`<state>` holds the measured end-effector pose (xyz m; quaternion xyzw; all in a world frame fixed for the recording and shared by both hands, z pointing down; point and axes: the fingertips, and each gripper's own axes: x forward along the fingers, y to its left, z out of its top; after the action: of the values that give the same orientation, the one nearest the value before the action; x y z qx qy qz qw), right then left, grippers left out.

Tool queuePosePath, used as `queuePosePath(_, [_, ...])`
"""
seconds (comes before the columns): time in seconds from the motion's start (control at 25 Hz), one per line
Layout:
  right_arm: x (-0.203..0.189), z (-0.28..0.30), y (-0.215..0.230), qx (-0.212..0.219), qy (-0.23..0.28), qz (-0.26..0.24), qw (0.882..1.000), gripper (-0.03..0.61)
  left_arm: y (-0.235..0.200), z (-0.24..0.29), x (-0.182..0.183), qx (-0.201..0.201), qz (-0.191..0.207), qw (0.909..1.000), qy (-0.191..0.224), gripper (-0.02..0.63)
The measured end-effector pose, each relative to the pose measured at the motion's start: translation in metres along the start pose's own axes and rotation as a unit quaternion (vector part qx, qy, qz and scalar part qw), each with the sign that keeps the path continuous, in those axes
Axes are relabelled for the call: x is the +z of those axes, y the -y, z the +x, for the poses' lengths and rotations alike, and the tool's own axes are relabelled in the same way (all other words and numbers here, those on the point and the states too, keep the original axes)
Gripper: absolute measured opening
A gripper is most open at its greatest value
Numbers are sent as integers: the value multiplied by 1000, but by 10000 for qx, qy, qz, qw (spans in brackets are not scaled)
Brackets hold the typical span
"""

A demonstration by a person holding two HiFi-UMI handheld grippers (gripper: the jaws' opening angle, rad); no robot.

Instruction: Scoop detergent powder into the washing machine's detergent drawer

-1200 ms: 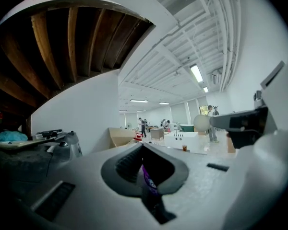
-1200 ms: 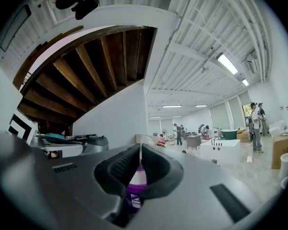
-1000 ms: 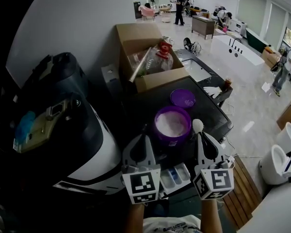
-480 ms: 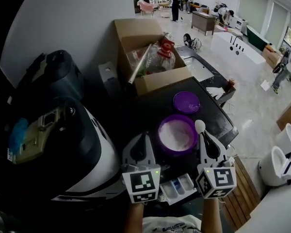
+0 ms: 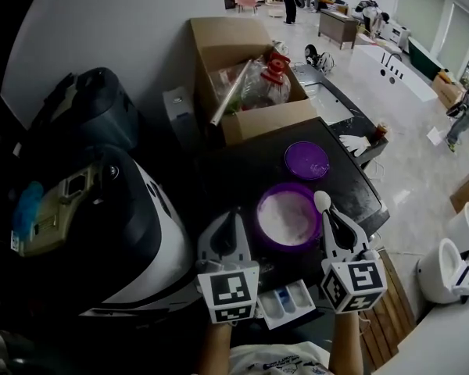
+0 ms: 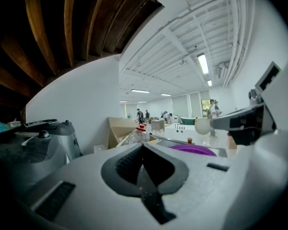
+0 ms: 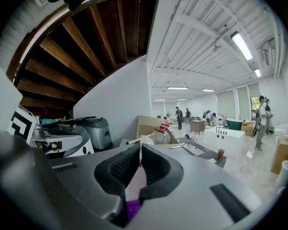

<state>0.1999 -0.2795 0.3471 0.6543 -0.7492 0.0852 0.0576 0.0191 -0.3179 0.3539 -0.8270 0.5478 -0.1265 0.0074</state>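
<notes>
The right gripper (image 5: 329, 219) is clamped on the scoop (image 5: 322, 201), whose bowl is seemingly just over the tub (image 5: 259, 220) rim. The left gripper (image 5: 231, 221) is closed and empty. The drawer (image 5: 285, 304) lies open between them.

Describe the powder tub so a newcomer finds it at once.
Find the dark top in front of the cardboard box. Near its front edge sits a round purple tub. Unlike the flat purple lid behind it, it holds white powder.

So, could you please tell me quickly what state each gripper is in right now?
Left gripper: jaws closed, holding nothing.
Right gripper: jaws closed on the scoop.
</notes>
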Motion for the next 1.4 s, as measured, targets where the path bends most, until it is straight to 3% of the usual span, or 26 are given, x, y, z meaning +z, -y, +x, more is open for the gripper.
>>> queuePosePath(0.32, [-7, 17, -3, 443, -562, -220, 9972, 21, -1, 4, 0, 137, 14, 9998, -123, 2])
queuePosePath(0.64, [-19, 32, -5, 894, -1213, -670, 9863, 21, -2, 9, -3, 163, 23, 9996, -208, 2])
queuePosePath(0.92, [-36, 42, -10, 1246, -1971, -1350, 9630, 21, 0, 12, -12, 104, 25, 9994, -327, 2])
queuePosePath(1.24, [-50, 45, -6, 1612, -2702, -1506, 9372, 21, 5, 14, -19, 28, -5, 9993, -386, 2])
queuePosePath(1.4, [-56, 47, -7, 1701, -2999, -1827, 9208, 21, 8, 16, -21, 0, -11, 9991, -424, 2])
